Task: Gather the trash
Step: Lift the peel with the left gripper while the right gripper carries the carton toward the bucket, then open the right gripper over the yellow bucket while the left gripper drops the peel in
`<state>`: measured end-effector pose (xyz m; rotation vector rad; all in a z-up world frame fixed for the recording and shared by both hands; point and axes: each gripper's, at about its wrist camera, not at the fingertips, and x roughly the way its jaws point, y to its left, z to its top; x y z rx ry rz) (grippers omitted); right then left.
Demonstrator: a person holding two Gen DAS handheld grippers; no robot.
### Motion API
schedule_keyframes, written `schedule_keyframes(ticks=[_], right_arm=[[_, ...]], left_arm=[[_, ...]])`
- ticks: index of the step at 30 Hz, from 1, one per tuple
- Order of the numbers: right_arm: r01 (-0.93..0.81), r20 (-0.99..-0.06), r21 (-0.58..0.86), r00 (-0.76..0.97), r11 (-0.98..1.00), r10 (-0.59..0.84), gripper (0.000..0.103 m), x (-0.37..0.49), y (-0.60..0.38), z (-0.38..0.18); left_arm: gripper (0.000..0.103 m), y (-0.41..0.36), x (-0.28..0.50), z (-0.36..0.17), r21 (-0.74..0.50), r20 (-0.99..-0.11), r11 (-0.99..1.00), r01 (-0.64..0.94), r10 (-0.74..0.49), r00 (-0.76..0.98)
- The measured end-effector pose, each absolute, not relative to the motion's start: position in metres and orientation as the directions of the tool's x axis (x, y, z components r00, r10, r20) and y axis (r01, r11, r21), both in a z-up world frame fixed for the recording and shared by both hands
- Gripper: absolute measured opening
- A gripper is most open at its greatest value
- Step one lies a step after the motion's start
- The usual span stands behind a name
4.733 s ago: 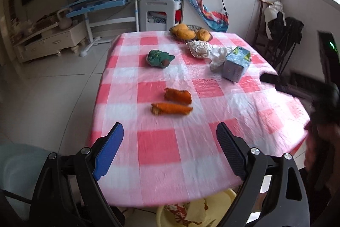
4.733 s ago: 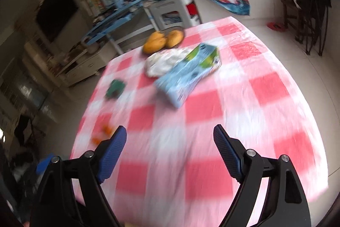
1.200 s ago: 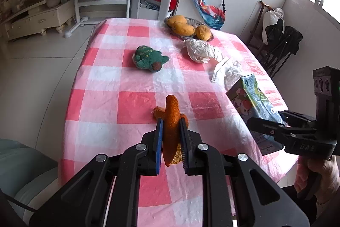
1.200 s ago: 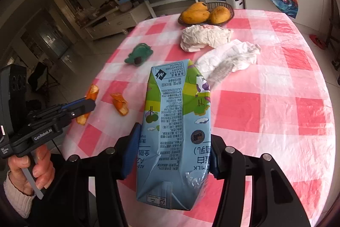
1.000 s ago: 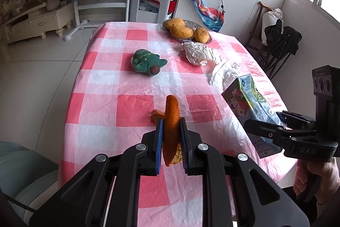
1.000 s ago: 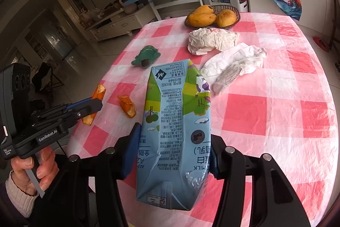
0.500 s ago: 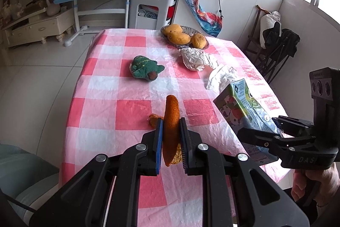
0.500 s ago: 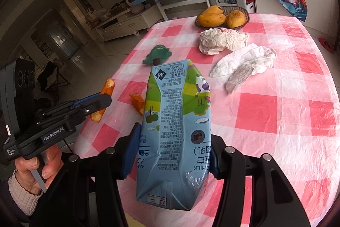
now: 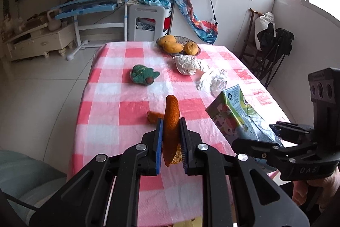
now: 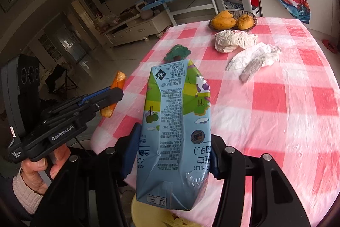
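Left tongs (image 9: pixel 171 137): nearly closed, clamping an orange peel (image 9: pixel 171 118) upright above the bench (image 9: pixel 106 86) edge.
Right tongs (image 10: pixel 170 154): half open, gripping a milk carton (image 10: pixel 174 133) by its sides.
Bench: second peel (image 9: pixel 154 116), two paper wads (image 9: pixel 187 64), green toy (image 9: pixel 142 74), fruit bowl (image 9: pixel 198 50).

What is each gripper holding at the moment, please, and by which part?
The left gripper clamps an orange peel around its lower half. The right gripper grips a milk carton by its sides, near the base.
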<state>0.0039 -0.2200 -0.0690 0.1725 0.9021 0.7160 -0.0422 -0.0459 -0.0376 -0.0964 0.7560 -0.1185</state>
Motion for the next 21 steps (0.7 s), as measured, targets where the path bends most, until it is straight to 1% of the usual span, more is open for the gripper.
schedule_keyframes(ticks=[6,13,21], right_arm=[[-0.494,-0.650,0.437,0.405,0.752,0.643,0.054,-0.027,-0.216,-0.073],[-0.503,-0.672,0.439,0.366,0.744,0.644,0.054,-0.067,-0.204,-0.087],[-0.551,-0.753,0.384,0.278,0.741,0.597,0.054,-0.101,-0.176,-0.113]], left_arm=[[0.015,-0.049,-0.064,-0.038,-0.122,-0.673,0.990,0.067,-0.132,0.728],[0.015,-0.048,-0.082,-0.038,-0.132,-0.671,0.989,0.061,-0.134,0.729],[0.015,-0.048,-0.091,-0.039,-0.134,-0.670,0.989,0.060,-0.135,0.730]])
